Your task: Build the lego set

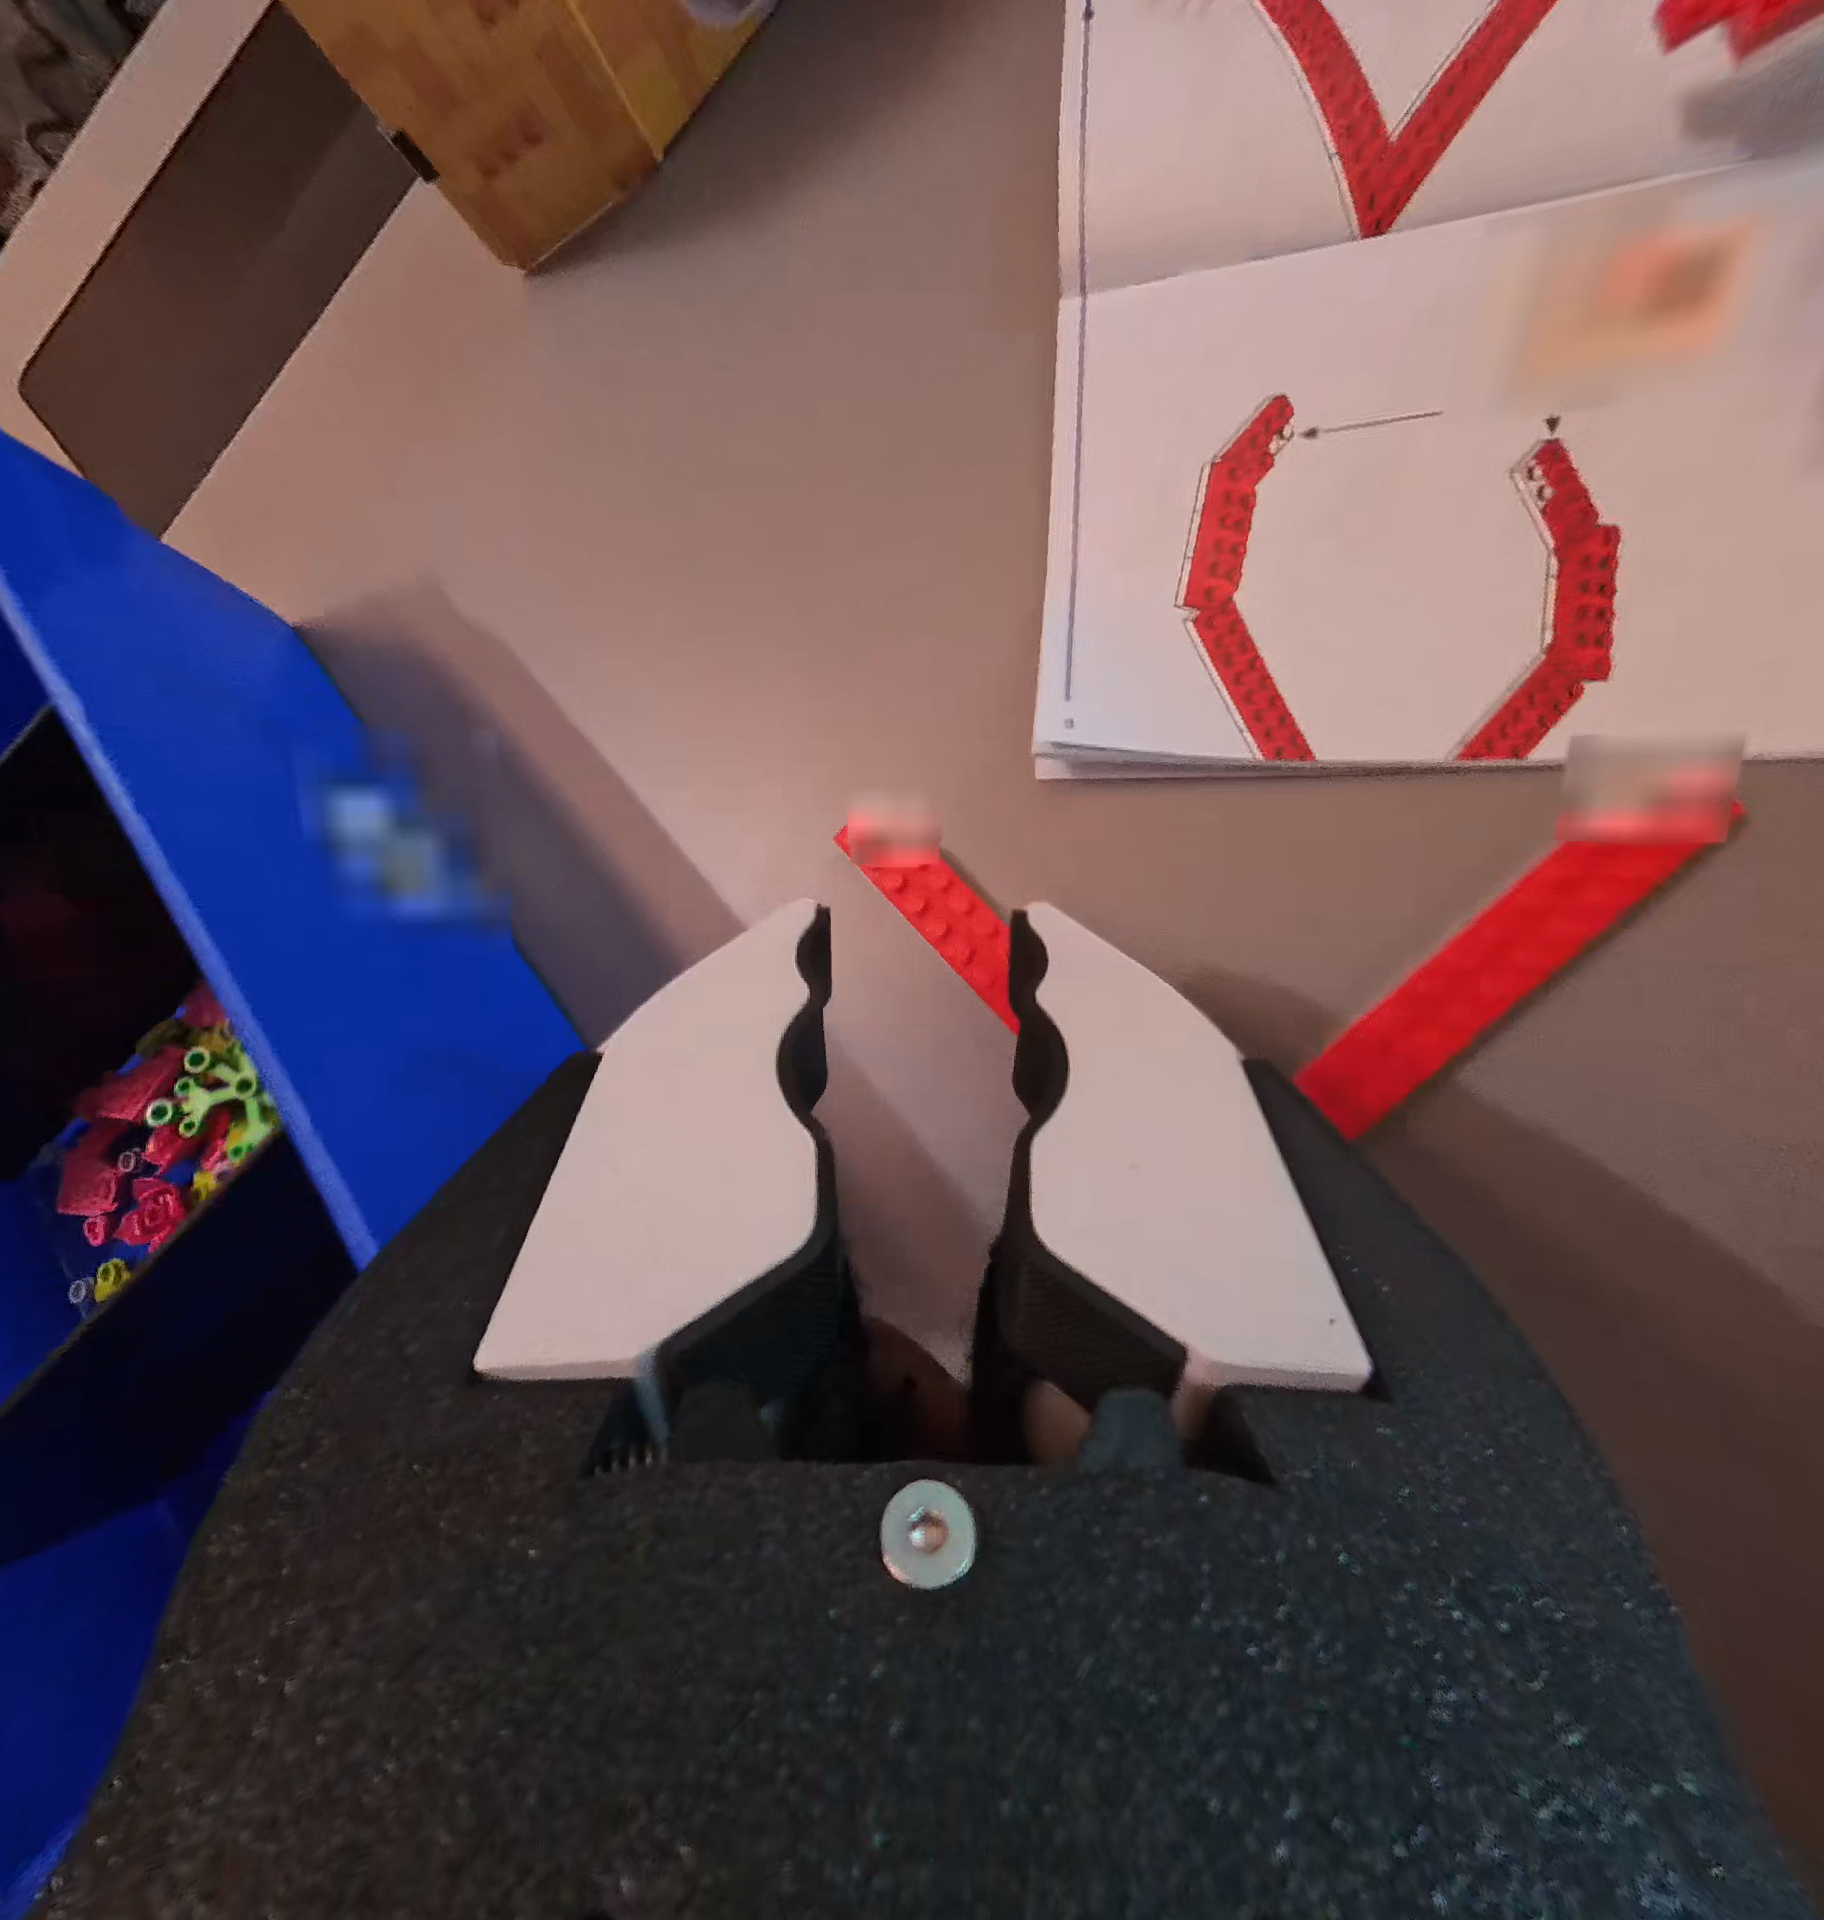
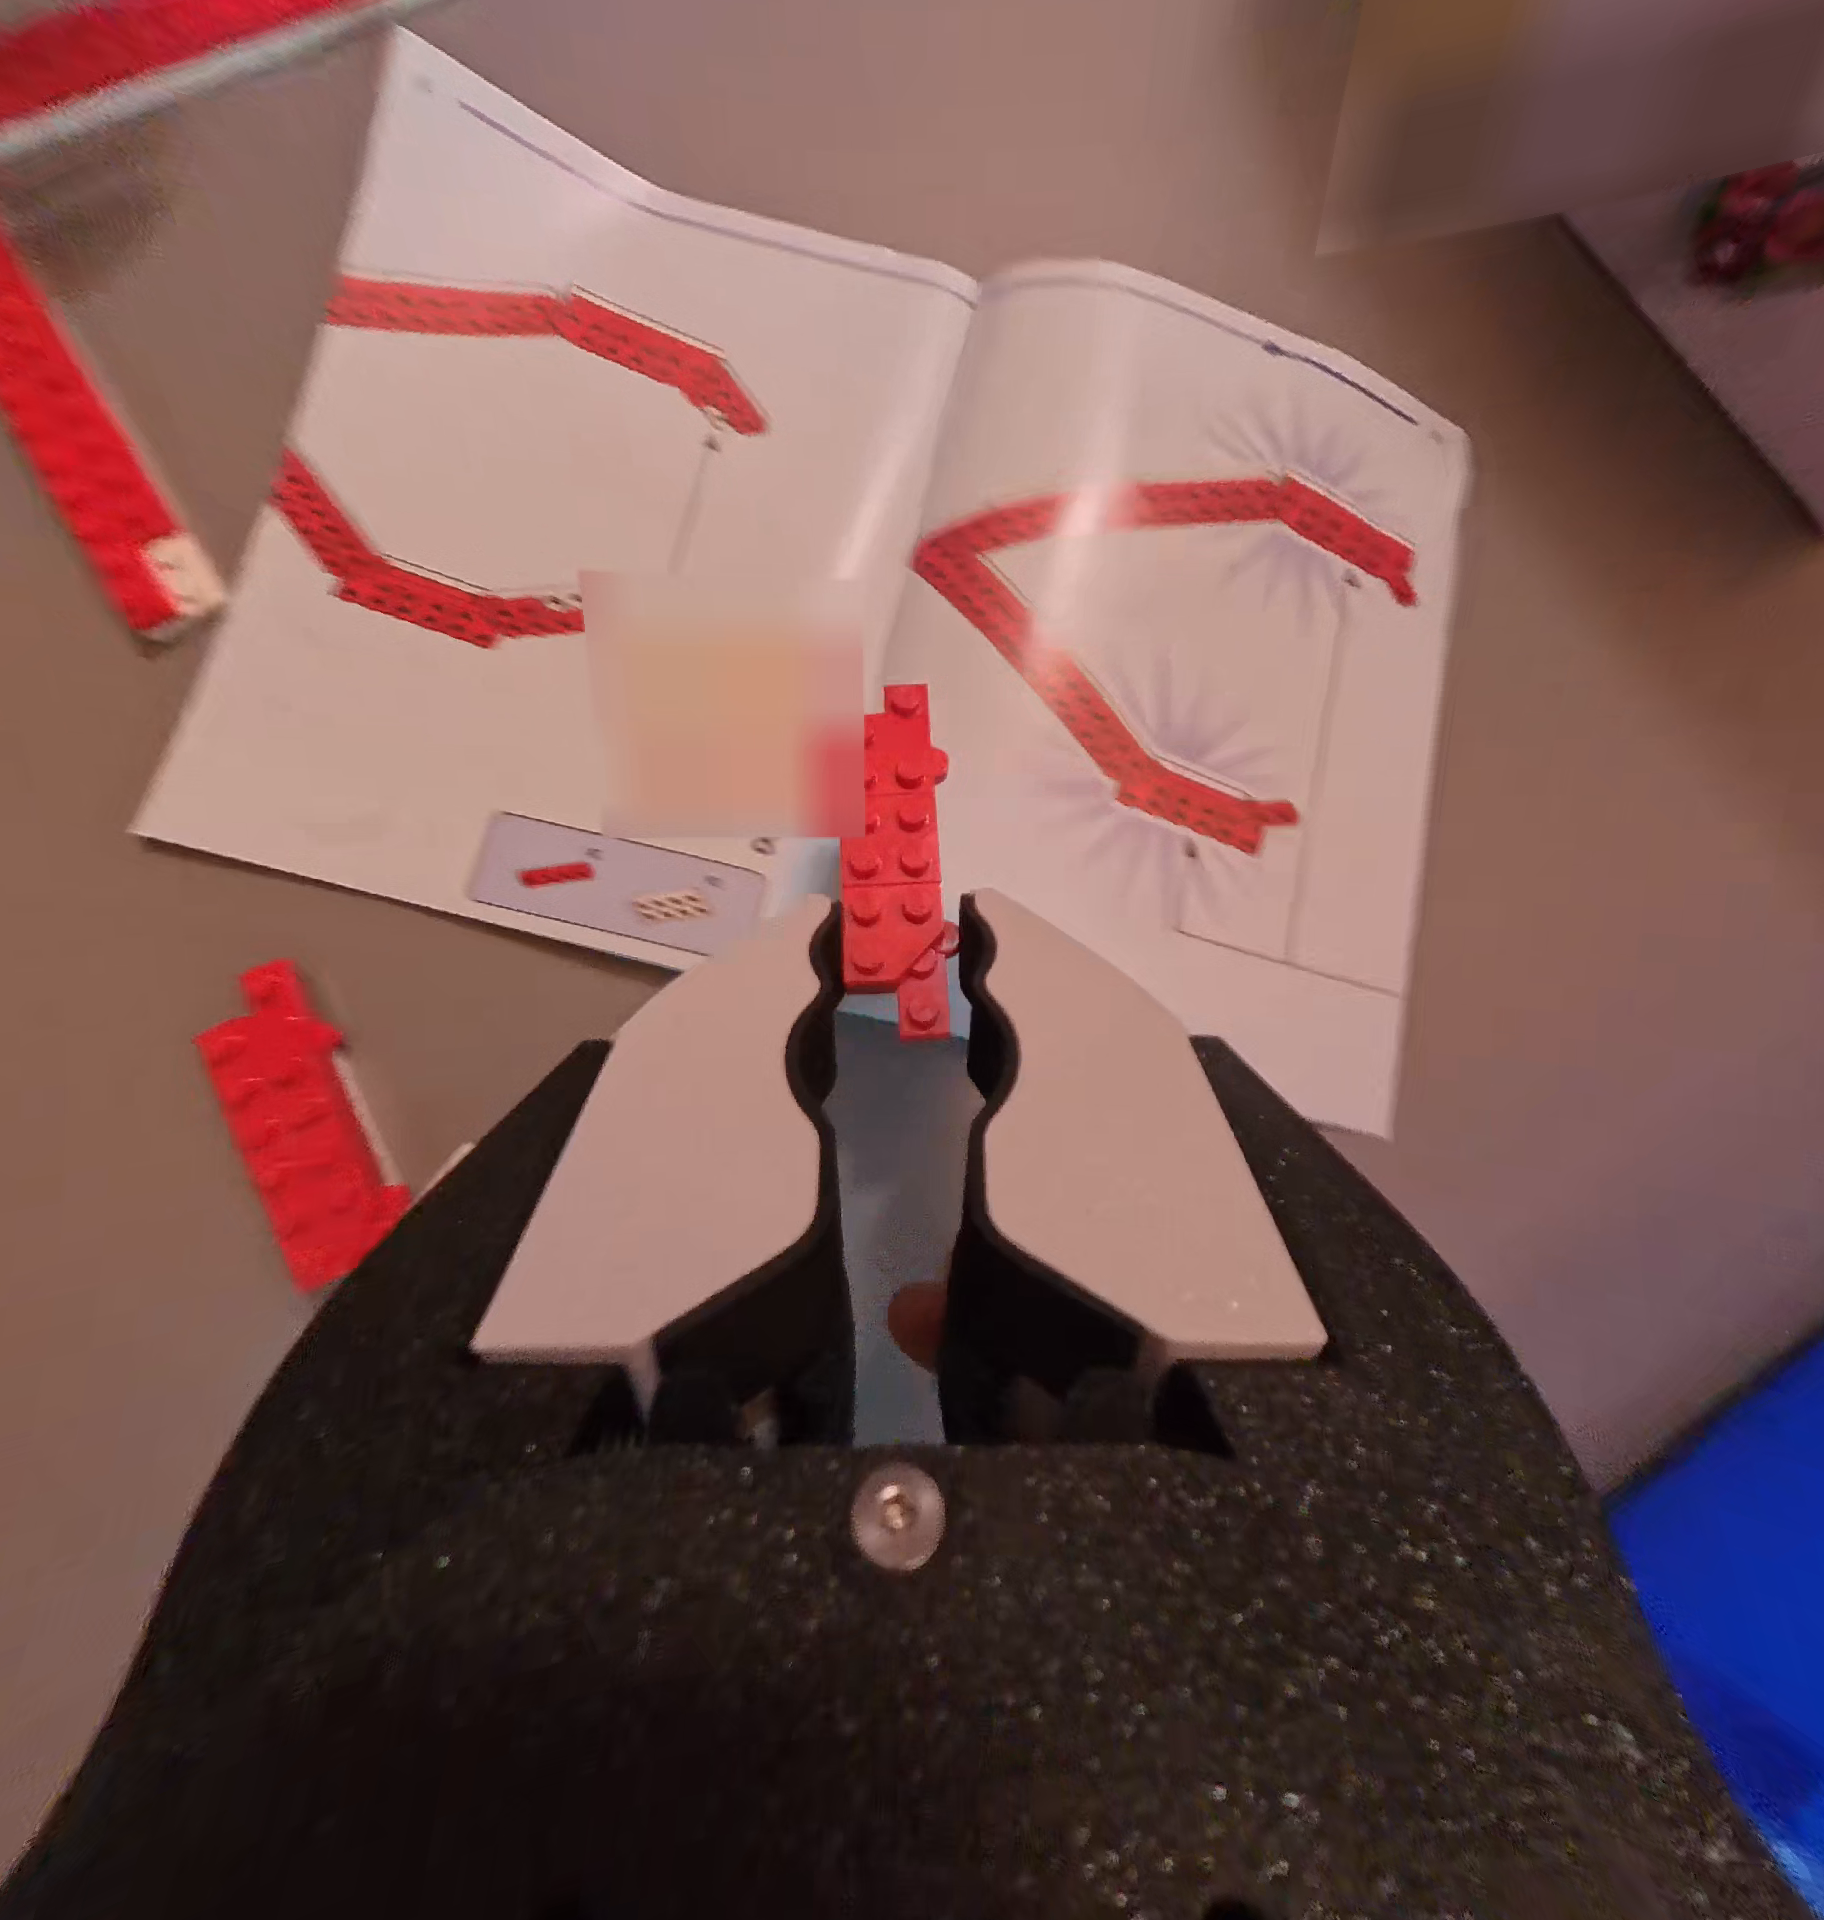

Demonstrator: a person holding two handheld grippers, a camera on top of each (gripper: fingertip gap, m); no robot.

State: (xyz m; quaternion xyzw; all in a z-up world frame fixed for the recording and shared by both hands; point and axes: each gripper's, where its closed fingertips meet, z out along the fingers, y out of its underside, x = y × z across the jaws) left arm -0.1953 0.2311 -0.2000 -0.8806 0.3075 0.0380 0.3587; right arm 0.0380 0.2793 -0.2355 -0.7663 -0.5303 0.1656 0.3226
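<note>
In the right wrist view my right gripper [image 2: 900, 916] is shut on the lower end of a small red lego assembly [image 2: 900, 821] made of studded plates. The assembly sticks out forward above the open instruction booklet [image 2: 534, 727]. In the left wrist view my left gripper [image 1: 918, 925] is open and empty, held above the table. A long red studded plate [image 1: 934, 914] runs just beyond its fingertips, partly hidden by the right finger. A second long red plate [image 1: 1510, 956] lies to the right, angled like the other arm of a V.
A blue bin [image 1: 264, 779] with pink and green pieces [image 1: 160, 1143] stands at the left, and a wooden box [image 1: 534, 114] at the back. The booklet [image 1: 1407, 499] lies ahead on the right. Another red assembly [image 2: 284, 1122] and a long red plate [image 2: 56, 416] lie left of the booklet. Left tips to right tips: about 25 cm.
</note>
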